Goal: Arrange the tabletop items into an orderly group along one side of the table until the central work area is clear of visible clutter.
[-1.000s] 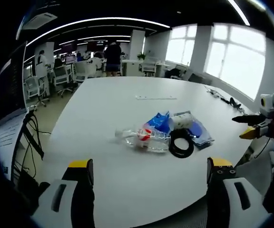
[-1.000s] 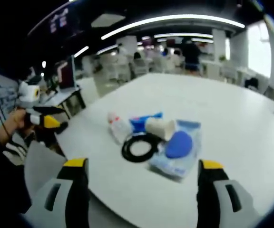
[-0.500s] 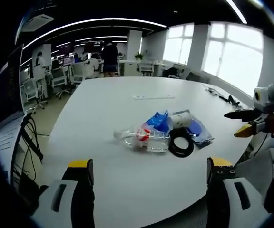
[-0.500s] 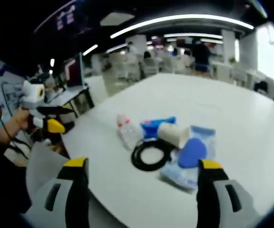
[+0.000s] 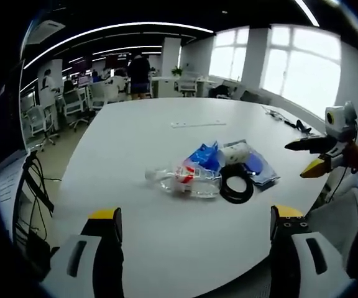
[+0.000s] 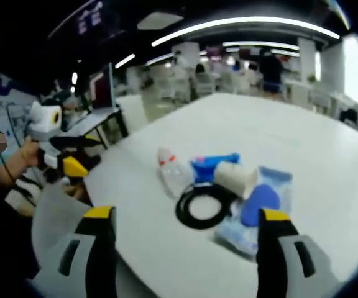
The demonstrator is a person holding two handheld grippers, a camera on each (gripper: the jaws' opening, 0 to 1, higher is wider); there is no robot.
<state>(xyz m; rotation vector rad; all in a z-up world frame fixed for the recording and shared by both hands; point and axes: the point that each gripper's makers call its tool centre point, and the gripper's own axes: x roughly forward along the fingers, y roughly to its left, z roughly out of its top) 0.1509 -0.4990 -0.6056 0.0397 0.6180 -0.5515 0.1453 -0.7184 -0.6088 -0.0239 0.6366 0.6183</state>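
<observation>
Left gripper view: wide left gripper (image 5: 194, 226), wide right gripper (image 6: 182, 226), white table (image 5: 142, 133), office chairs (image 5: 73, 99)

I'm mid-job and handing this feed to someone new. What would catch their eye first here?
The small heap of clutter near the table's near edge: a clear plastic bottle lying on its side, a black ring of coiled cable beside it, and a white roll lying on blue packets. Around it the white table is bare. Both grippers are open off the table's edge, the right gripper at the left gripper view's right side.

Office chairs (image 5: 73, 102), bright windows (image 5: 300, 68), standing person (image 5: 139, 73).
</observation>
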